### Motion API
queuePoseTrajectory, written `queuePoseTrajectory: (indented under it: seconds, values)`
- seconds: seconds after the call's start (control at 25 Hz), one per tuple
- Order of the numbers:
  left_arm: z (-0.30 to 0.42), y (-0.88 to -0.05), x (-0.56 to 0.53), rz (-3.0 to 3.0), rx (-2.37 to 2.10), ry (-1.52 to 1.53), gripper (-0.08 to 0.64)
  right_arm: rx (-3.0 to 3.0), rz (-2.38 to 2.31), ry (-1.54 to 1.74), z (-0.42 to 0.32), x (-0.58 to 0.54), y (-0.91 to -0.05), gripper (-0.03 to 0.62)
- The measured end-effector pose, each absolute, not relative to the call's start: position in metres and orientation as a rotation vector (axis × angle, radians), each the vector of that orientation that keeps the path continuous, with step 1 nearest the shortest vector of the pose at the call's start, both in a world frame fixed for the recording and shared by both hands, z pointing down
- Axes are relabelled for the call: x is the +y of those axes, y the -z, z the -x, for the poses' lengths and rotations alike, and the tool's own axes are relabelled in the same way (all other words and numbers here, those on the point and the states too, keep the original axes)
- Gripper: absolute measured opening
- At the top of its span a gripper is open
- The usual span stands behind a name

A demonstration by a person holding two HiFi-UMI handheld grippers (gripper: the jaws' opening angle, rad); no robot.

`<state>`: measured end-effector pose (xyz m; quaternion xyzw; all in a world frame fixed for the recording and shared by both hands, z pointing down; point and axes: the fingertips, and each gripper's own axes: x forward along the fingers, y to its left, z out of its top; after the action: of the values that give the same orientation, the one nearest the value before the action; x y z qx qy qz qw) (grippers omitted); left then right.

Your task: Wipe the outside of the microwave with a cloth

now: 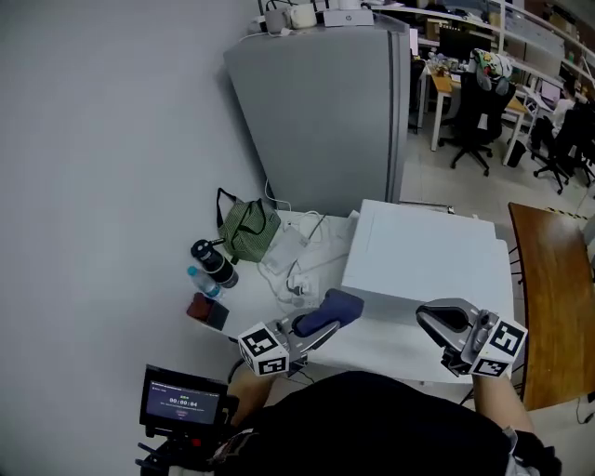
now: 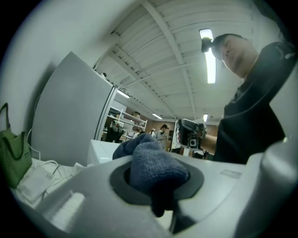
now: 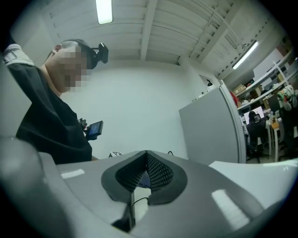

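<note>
**A:** What kind of site is this?

**B:** Open-plan office, lab-ish. At the far end there are desks with monitors, black swivel chairs and a person seated at work.

**A:** Not a home kitchen?

**B:** No. The beamed ceiling is bare and painted white, with tube lights. Open shelving is stacked with boxes. A tall grey cabinet stands by the wall with a printer on top.

**A:** And the near corner?

**B:** The microwave sits on a plain white table, and a wooden table stands beside that. It's office furniture, with no kitchen units.
</note>
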<state>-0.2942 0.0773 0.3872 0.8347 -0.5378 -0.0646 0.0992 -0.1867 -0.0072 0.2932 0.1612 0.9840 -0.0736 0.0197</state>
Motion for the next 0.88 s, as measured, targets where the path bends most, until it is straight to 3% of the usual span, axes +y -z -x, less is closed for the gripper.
queuePoseTrajectory:
  seconds: [0.48, 0.64, 0.88]
  values:
    - [0.464, -0.422, -0.055, -2.609, -1.64, 0.104, 0.061, 3.199, -0.087, 0.074, 0.31, -0.084, -0.278, 0.005]
    - [0.495, -0.456, -0.1, -2.668, -1.539, 0.095, 0.061, 3.255, 0.263, 0.088, 0.347, -0.089, -0.286, 0.005]
    - [0.524, -0.488, -0.155, -2.66, -1.419, 0.242, 0.061, 3.356, 0.332, 0.077, 0.377, -0.07, -0.301, 0.005]
